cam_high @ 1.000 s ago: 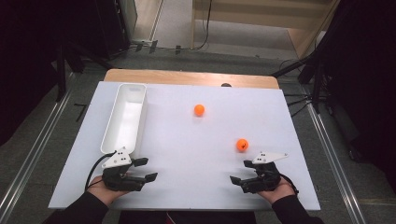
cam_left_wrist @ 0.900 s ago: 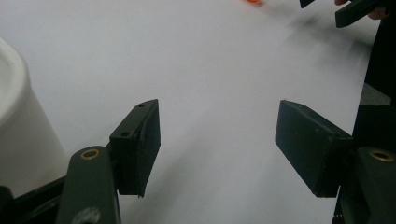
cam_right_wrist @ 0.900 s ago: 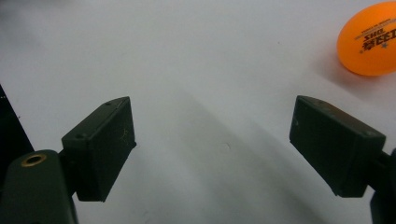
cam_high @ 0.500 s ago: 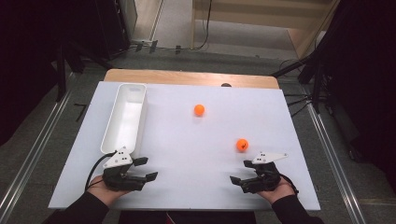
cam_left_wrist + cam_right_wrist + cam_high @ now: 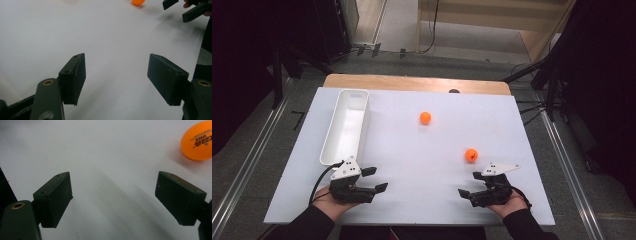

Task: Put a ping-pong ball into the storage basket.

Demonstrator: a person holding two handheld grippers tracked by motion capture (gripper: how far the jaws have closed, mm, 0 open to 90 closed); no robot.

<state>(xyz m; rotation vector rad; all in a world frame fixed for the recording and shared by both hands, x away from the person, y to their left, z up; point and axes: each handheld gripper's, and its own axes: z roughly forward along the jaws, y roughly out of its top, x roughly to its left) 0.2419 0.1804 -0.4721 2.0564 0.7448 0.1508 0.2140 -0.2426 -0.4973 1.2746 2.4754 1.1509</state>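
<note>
Two orange balls lie on the white tabletop (image 5: pixel 412 150): one toward the back middle (image 5: pixel 425 118), one nearer on the right (image 5: pixel 471 154). A long white tray (image 5: pixel 346 125) stands empty at the left. My left gripper (image 5: pixel 376 179) rests near the front edge, just in front of the tray, open with nothing between its jaws (image 5: pixel 117 75). My right gripper (image 5: pixel 469 184) rests at the front right, also open and empty (image 5: pixel 113 197). The nearer ball (image 5: pixel 198 143) sits ahead and to the right of its jaws; the left gripper view catches that ball (image 5: pixel 138 2) far off beside the right gripper (image 5: pixel 185 8).
A wooden strip (image 5: pixel 412 82) runs along the table's back edge, with a small dark knob (image 5: pixel 454 91) on it. Metal floor rails (image 5: pixel 247 165) flank the table. Bare white surface lies between the two grippers and around the balls.
</note>
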